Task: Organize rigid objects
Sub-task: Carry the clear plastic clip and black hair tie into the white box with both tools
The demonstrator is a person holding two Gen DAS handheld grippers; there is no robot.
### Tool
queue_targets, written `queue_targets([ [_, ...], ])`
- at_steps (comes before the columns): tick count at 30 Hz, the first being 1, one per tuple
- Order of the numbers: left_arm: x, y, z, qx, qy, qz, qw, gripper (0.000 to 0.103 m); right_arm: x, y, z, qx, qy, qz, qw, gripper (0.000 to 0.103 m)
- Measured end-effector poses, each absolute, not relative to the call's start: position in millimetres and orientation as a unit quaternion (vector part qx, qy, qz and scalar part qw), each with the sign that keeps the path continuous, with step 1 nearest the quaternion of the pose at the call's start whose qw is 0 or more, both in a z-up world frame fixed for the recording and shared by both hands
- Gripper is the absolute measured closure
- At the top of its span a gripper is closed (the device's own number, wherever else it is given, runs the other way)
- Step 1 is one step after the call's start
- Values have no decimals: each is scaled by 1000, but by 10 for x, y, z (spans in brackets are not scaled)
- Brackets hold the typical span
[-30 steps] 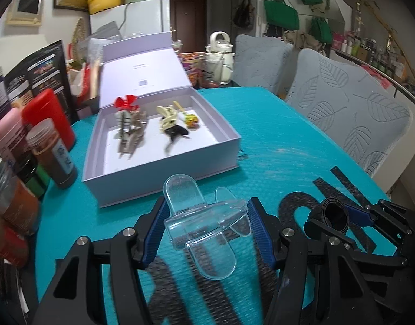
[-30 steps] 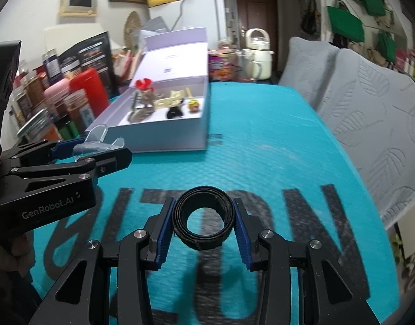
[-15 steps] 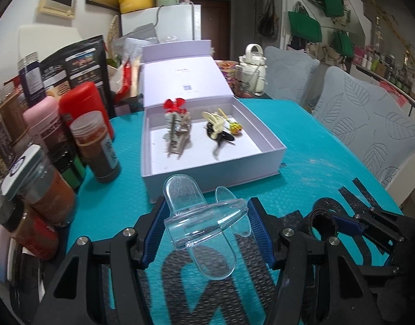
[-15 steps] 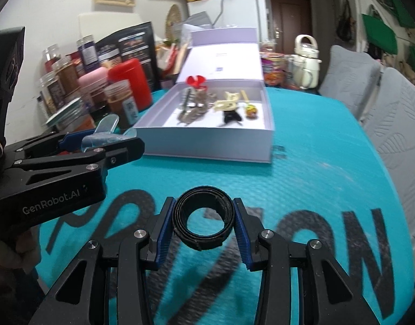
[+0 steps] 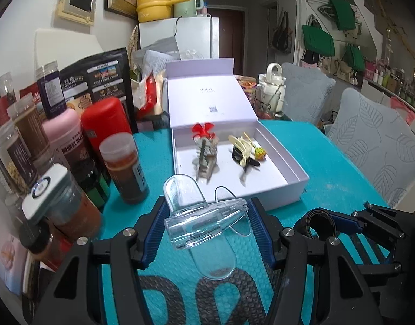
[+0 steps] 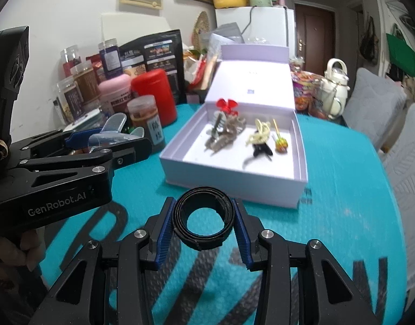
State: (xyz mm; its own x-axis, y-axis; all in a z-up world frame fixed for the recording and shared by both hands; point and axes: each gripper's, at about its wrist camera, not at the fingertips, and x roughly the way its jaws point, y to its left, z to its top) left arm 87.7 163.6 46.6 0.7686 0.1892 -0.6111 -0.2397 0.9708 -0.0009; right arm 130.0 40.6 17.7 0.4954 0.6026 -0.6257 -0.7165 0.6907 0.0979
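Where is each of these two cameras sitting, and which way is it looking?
Left wrist: rides the left claw, looking past its clear clip toward the open box; the right claw shows at right.
Right wrist: rides the right claw gripping a black ring; the left claw and a hand show at left.
Shared: box, jars, teal table.

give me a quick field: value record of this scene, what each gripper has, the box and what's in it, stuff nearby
left gripper: shut on clear plastic hair clip
right gripper: shut on black coiled band
box: lavender, lid open, on teal table cover
box contents: red bow clip, grey claw clip, cream claw clip, black clip, small multicoloured ornament
beside box: jars and canisters
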Motion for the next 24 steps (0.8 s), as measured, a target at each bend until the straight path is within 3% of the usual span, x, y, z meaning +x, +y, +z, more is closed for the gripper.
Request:
queue_targets([
  [24,1549,1847,967,-23,265,100,959,44,1991,635,700,-98,281,392,871,62],
])
